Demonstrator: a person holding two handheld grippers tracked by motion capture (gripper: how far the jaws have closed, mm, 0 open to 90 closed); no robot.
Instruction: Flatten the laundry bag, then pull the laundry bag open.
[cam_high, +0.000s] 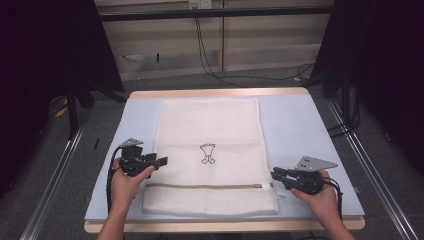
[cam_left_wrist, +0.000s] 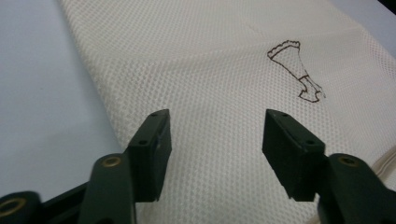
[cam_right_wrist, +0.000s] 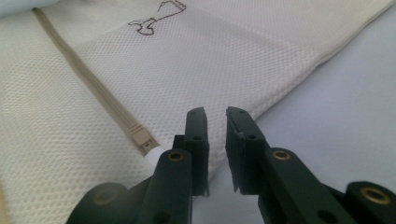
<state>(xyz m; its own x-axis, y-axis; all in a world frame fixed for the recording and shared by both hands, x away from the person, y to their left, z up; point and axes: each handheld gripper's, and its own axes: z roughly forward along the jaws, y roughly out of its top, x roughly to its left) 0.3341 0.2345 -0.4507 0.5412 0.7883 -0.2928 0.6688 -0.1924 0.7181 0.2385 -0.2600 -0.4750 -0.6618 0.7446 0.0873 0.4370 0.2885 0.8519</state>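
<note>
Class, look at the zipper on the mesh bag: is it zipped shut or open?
Shut. The zipper runs as one closed tan line across the mesh bag, its end by the right claw; no gap shows.

Mesh cloth bag (cam_high: 210, 125) (honeycomb weave, matt); table cover (cam_high: 295, 125) smooth, matt.

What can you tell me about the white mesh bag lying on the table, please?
The mesh bag is a cream-white rectangle of honeycomb-textured netting, lying flat along the middle of the light blue table mat. A beige zipper runs across it near the person's end, its pull at the right. A small brown outline drawing sits at its centre. The left gripper, jaws open, hovers over its left edge; the right gripper sits near the pull.
</note>
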